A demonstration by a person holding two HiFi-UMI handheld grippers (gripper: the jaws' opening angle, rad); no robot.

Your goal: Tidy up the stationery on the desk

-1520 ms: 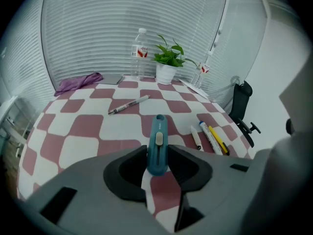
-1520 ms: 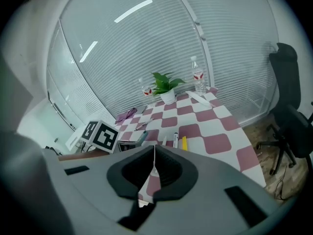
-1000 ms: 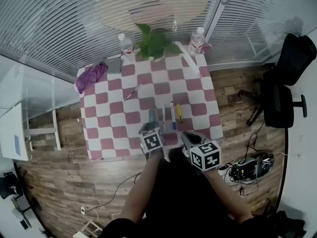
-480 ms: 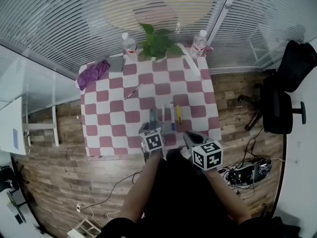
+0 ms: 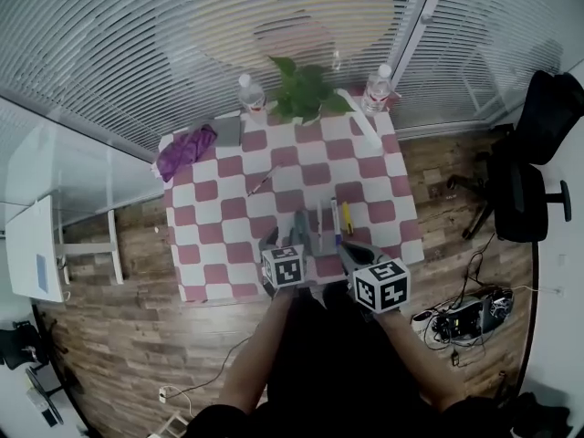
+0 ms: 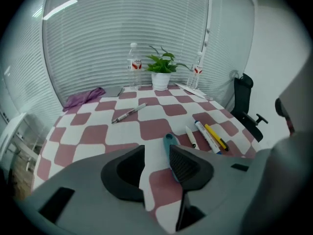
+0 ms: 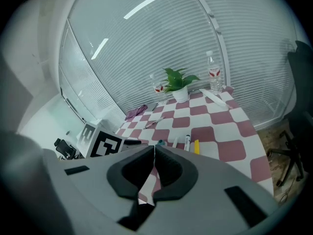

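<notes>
on your left gripper [image 6: 156, 153] the jaws have just been opening and stand apart, nothing between them, the teal item [image 6: 170, 140] lying on the worktop [image 6: 78, 131] just past one jaw; your right gripper [image 7: 153, 155] has its jaws pressed together, empty. lift carelessly and that jaw could clip the teal item, knocking it into the row of pens [image 6: 208, 137] beside it.

Left tongs [image 6: 156, 152] just-opened, empty; right [image 7: 154, 149] closed
</notes>
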